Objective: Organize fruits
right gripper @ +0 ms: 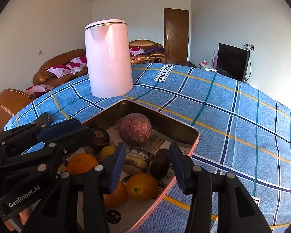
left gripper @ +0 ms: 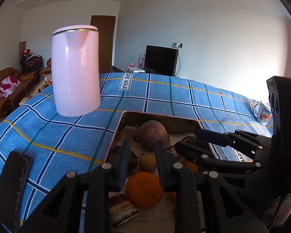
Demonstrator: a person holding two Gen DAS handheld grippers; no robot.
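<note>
We hold both grippers over the metal tray (right gripper: 194, 136), which sits on the blue checked cloth (right gripper: 242, 116) in front of the pink kettle (right gripper: 108, 58). All the fruit lies inside the tray: several oranges, some dark round fruits and one large reddish fruit (right gripper: 134, 129) at the far end.

Our right gripper (right gripper: 147, 167) has its fingers apart with nothing pressed between them. Just ahead of and below its fingertips lie a brown striped fruit (right gripper: 136, 160) and a darker one (right gripper: 161, 163), side by side, with a near orange (right gripper: 141, 186) under the gap. The striped fruit looks a little wider than tall, its long axis running across the jaw line — so the jaws would meet it on its ends. Which way its stem end points we cannot tell.

Our left gripper (left gripper: 143, 167) has its fingers drawn close together, and in its own view an orange (left gripper: 144, 189) lies directly below the fingertips; we judge the pads are not pressing on it. The oranges are round, with no axis to line up.

For the striped fruit and its dark neighbour, the right hand is plainly the nearer one.
</note>
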